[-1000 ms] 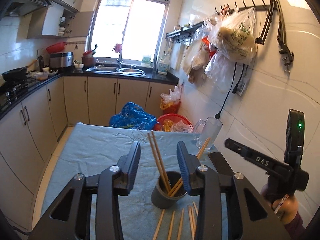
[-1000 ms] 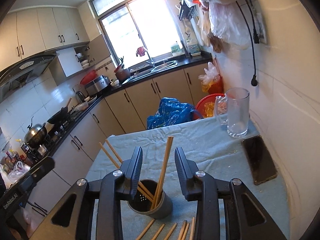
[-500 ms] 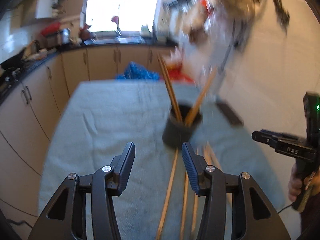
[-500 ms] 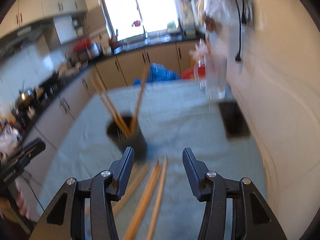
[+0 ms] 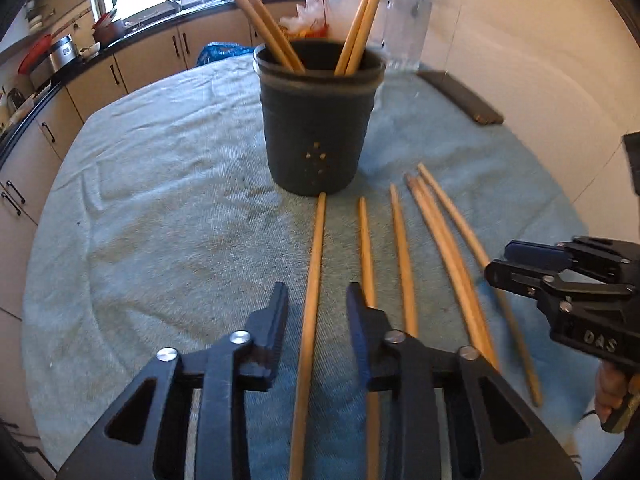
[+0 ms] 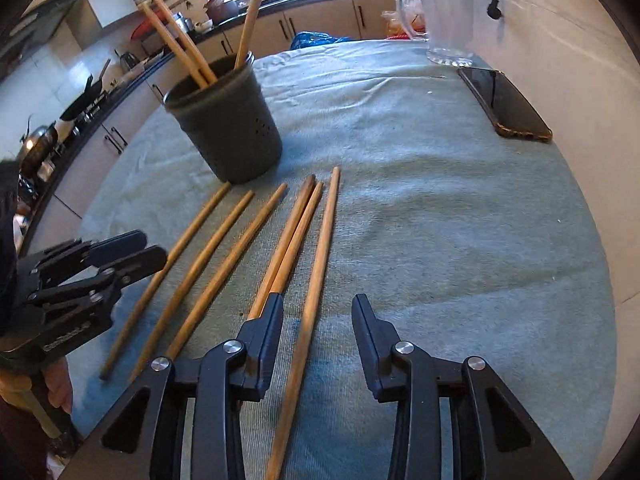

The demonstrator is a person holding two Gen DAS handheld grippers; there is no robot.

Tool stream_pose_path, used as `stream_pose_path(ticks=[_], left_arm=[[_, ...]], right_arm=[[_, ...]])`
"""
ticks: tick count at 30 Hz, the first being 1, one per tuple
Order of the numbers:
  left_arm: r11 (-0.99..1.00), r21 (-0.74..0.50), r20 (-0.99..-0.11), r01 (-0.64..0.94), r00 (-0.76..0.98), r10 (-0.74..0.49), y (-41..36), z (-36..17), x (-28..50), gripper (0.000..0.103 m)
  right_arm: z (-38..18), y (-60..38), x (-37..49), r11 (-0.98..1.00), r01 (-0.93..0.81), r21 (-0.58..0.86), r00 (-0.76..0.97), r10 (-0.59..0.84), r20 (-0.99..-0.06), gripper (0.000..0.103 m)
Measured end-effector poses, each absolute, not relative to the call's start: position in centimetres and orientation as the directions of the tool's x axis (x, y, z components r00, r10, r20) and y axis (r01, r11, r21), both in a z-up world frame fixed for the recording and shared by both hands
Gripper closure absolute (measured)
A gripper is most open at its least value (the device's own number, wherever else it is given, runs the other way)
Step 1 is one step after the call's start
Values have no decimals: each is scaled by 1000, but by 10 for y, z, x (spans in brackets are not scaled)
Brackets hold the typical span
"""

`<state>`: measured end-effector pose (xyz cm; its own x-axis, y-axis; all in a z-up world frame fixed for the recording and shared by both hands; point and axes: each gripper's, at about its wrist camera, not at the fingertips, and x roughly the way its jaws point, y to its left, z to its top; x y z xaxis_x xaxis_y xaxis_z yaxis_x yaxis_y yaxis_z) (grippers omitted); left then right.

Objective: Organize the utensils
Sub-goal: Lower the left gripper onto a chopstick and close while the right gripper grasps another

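A dark utensil holder (image 5: 318,120) stands on the blue-grey cloth with several wooden chopsticks upright in it; it also shows in the right wrist view (image 6: 226,120). Several more chopsticks lie side by side on the cloth in front of it. My left gripper (image 5: 317,300) is open, low over the cloth, its jaws on either side of the leftmost chopstick (image 5: 314,264). My right gripper (image 6: 317,312) is open, low over the rightmost chopstick (image 6: 320,256), which lies between its jaws nearer the left one. Each gripper shows in the other's view, the right (image 5: 520,264) and the left (image 6: 132,250).
A glass mug (image 6: 444,20) stands at the far right of the table by the tiled wall. A dark phone (image 6: 504,104) lies in front of it. Kitchen cabinets and a counter with a sink run behind and to the left.
Both grippers have dropped from above the holder down to the cloth and drawn back. The loose chopsticks now lie between and beside the open jaws.
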<state>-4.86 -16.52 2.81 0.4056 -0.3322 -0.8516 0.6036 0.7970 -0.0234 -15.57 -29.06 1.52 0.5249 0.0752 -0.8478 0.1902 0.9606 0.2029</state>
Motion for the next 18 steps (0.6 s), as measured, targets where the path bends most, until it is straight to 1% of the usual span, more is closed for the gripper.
stream_pose_path(ticks=[2,3,6,7,8,10,12,14,18], left_arm=[[805,-19,-863,594,397,-313,-168,22,-42,86],[809,-20,-868,588,392,-306,-168,19,-39,87],[827,-37,-871,562,387,-302,-164,16,-35,93],[838,-48,-872,544,386,-300,-160,16,-34,96],[846,-67,-874,530,377,-305,-157,16,-34,96],[868,-139,-881,476,341,-328,-142,17,-32,96],[887,-181,-888,426,317,-333,-132,16,-32,96],[893,-199,-896,404,295,-333,-122,17,-36,96],[880,-204,-893,429,287,-347,-118,23,-40,96]], right_arm=[[13,-287,-150,964,191,185,518,61,-853,71],[11,-285,-147,965,192,178,515,55,-855,73],[7,-284,-145,967,199,161,515,37,-856,85],[7,-285,-145,966,202,163,514,37,-857,91],[7,-286,-145,964,206,167,512,39,-858,94],[6,-290,-149,960,217,174,506,42,-861,95],[7,-295,-157,960,228,164,494,31,-869,95],[8,-300,-167,959,234,157,480,26,-877,95],[8,-309,-178,954,246,174,466,41,-884,93]])
